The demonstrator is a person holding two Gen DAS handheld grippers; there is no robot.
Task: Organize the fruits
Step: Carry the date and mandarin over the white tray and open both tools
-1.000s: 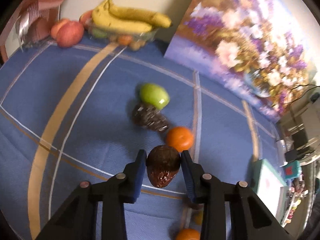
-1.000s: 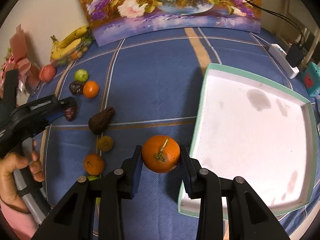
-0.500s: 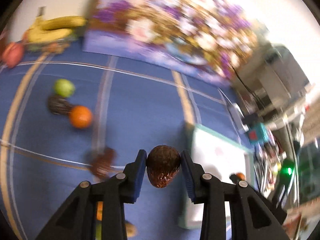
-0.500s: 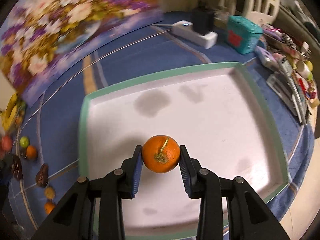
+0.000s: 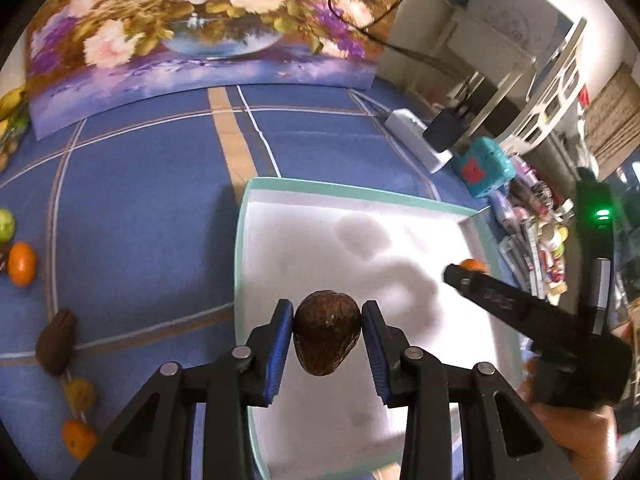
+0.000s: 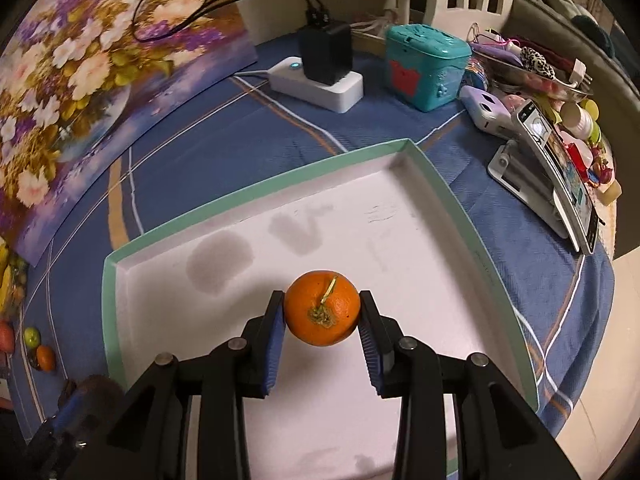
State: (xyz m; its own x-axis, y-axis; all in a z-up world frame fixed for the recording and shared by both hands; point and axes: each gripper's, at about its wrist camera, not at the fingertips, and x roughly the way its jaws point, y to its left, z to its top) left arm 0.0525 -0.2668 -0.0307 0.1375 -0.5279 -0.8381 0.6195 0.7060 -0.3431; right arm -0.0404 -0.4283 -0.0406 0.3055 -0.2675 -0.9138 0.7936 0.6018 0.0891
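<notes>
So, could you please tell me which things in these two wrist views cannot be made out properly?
- Right wrist view: the left gripper sits at the bottom-left corner, dark and cut by the edge; what it holds is unclear.
- Left wrist view: the orange is nearly hidden behind the right gripper.
- Left wrist view: the bananas are cut off by the left edge.
- Both views: the tray near rim is hidden by the grippers.
</notes>
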